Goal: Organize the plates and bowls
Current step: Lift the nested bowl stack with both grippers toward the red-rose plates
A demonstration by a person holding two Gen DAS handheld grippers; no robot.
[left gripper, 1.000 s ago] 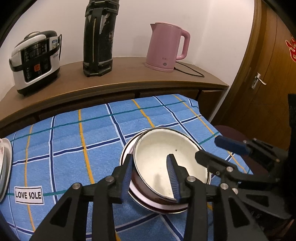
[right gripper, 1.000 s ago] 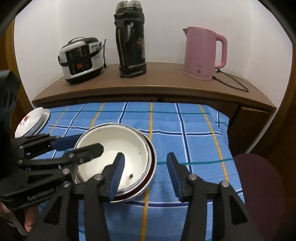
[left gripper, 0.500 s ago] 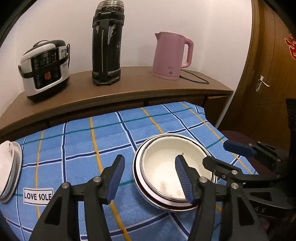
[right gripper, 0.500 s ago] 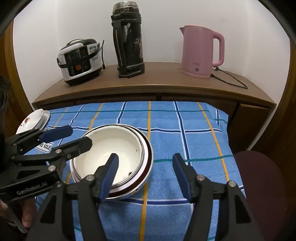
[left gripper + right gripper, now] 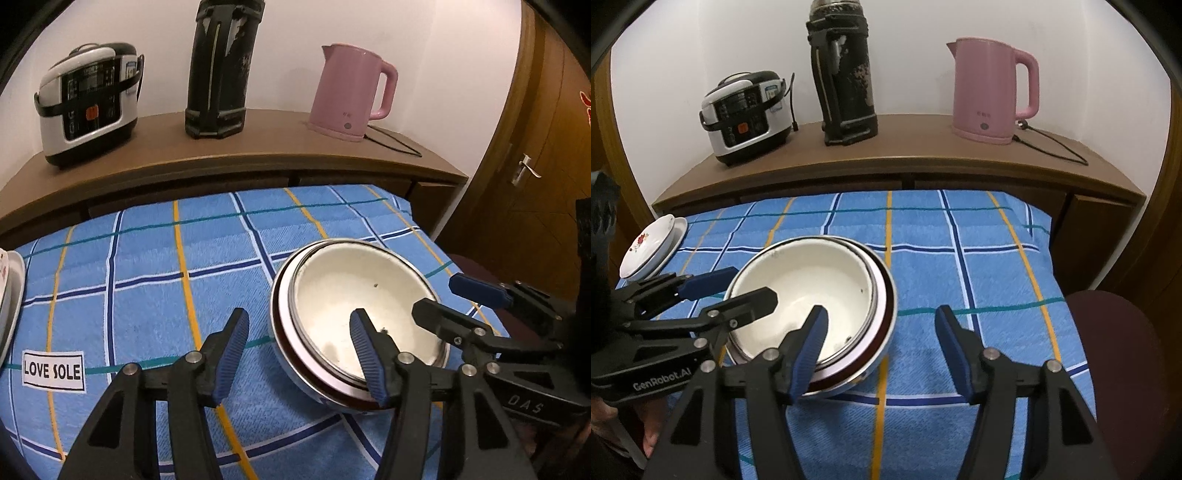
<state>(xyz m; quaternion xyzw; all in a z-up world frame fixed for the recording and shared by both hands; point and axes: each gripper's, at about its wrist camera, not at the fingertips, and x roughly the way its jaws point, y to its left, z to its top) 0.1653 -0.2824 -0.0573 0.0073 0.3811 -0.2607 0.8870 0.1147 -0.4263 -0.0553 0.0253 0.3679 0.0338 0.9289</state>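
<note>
A white enamel bowl [image 5: 354, 295] [image 5: 805, 288] is nested in a wider bowl with a dark red band [image 5: 884, 295], on a blue plaid cloth [image 5: 147, 280]. My left gripper [image 5: 299, 350] [image 5: 733, 291] is open. It straddles the stack's left rim, one pad over the bowl and one outside, neither touching. My right gripper [image 5: 879, 341] [image 5: 456, 301] straddles the right rim. Its jaws are closing a little but its pads stay clear of the rim. A flowered plate stack [image 5: 646, 247] [image 5: 9, 295] sits at the cloth's left edge.
Behind the cloth, a wooden sideboard [image 5: 923, 155] carries a rice cooker [image 5: 746, 114], a black thermos [image 5: 846, 74] and a pink kettle [image 5: 990, 88] with its cord. A dark red chair seat [image 5: 1119, 350] stands at the right. A door [image 5: 535, 147] is beyond it.
My left gripper's jaws have spread wide off the bowl's near rim and the gripper has drawn back slightly. The right gripper's jaws are a little wider than before. The bowl stack rests on the cloth.
</note>
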